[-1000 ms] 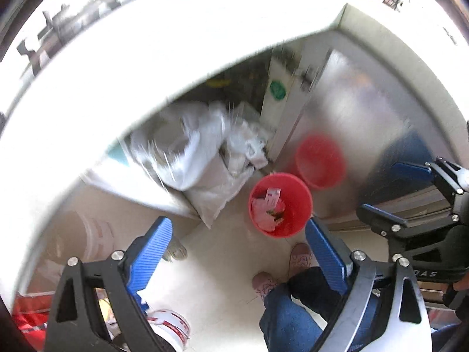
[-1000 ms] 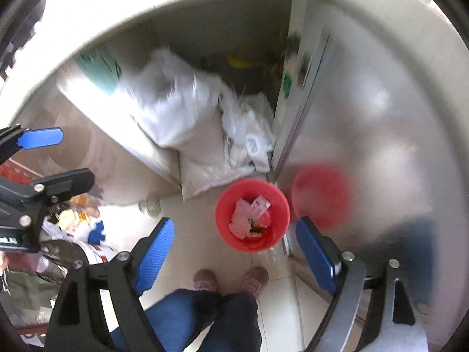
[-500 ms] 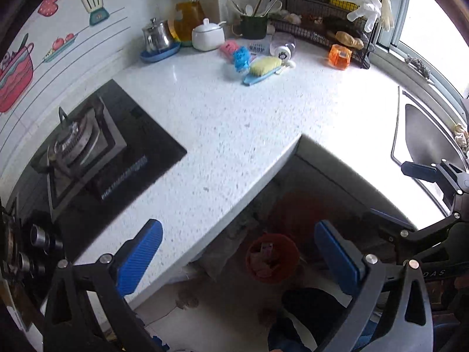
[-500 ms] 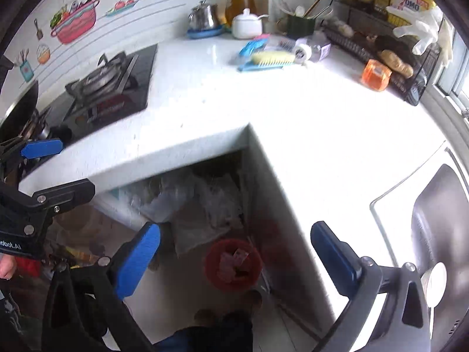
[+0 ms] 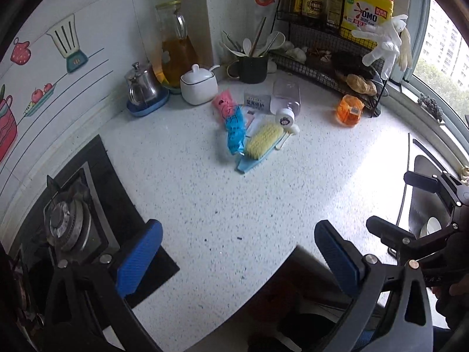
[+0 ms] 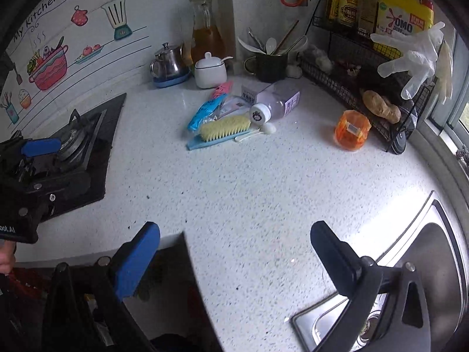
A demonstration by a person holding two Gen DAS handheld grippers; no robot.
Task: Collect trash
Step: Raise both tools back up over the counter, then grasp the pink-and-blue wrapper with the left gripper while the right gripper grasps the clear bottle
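Left wrist view: the left claw (image 5: 236,256) hangs over the near edge of the speckled white bench (image 5: 205,193), blue pads spread wide with nothing between them. The trash sits in a little pile toward the back corner of the bench: a pink wrapper (image 5: 224,104) touching a blue wrapper (image 5: 235,130), a clear plastic bottle (image 5: 285,99) lying on its side, and a small paper label (image 5: 257,102) just beside it. A yellow scrub brush (image 5: 262,140) lies against the blue wrapper. An orange container (image 5: 349,112) stands near the wire rack (image 5: 328,55) along the back edge, and the gas hob (image 5: 70,220) is at the left end. The right claw shows at the right edge of this view, over the sink side. Right wrist view: the right claw (image 6: 234,256) is also wide open and empty, above the near edge next to the steel sink (image 6: 425,264). Same pile here, with the blue wrapper (image 6: 205,111), the brush (image 6: 224,129) and the bottle (image 6: 277,102) bunched together at the back, well apart from both claws.
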